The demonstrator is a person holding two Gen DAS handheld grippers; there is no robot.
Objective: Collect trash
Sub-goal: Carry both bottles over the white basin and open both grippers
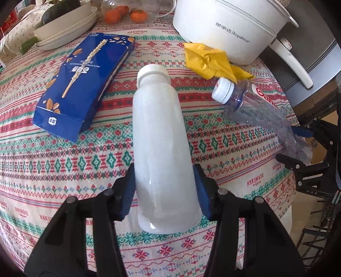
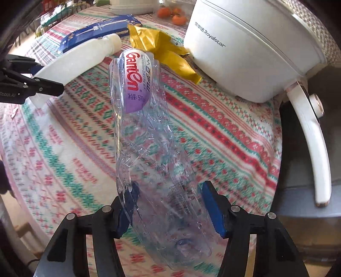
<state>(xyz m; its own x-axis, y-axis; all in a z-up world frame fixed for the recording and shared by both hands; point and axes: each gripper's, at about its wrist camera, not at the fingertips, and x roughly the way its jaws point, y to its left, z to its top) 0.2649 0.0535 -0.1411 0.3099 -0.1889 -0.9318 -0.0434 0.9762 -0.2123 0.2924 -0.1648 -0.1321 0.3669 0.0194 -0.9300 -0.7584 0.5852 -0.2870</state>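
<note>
My left gripper is shut on a white opaque bottle with a white cap, held above the patterned tablecloth. My right gripper is shut on a crushed clear Ganten water bottle; it also shows in the left wrist view with its white cap. The white bottle and left gripper show at the left of the right wrist view. A blue snack box and a crumpled yellow wrapper lie on the table.
A white Royalstar electric pot with a long handle stands at the far right. Stacked bowls and oranges in a clear container sit at the far edge. The table edge runs along the right.
</note>
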